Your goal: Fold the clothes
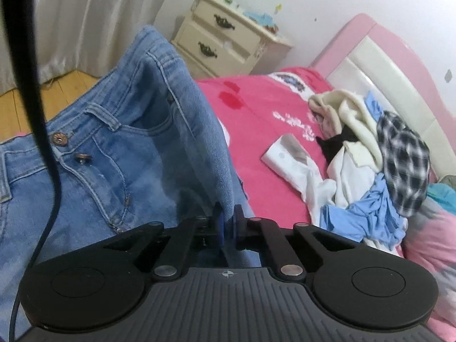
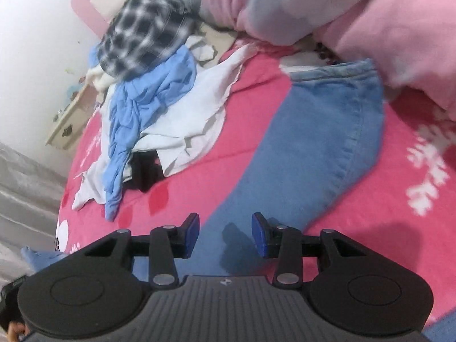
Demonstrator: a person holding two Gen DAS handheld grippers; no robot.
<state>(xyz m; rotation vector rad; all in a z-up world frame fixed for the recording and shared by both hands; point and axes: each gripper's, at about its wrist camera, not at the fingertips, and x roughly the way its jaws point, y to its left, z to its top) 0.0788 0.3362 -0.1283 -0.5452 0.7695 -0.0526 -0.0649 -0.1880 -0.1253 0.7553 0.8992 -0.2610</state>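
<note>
The left gripper was clamped tight on a raised fold of the faded blue denim jeans, the stiff twill standing up in a ridge between its blue pads. The jeans' waistband, with two copper buttons and pale topstitched pocket seams, lay toward the near edge of the bright pink fleecy bed cover. The right gripper hovered with its jaws parted and nothing between them, above a smooth, curved denim leg stretched flat across the cover. Toward the padded pink-and-cream headboard sat a crumpled heap of clothes: a checked shirt, limp white cloth, wrinkled light-blue fabric, perhaps something black beneath.
</note>
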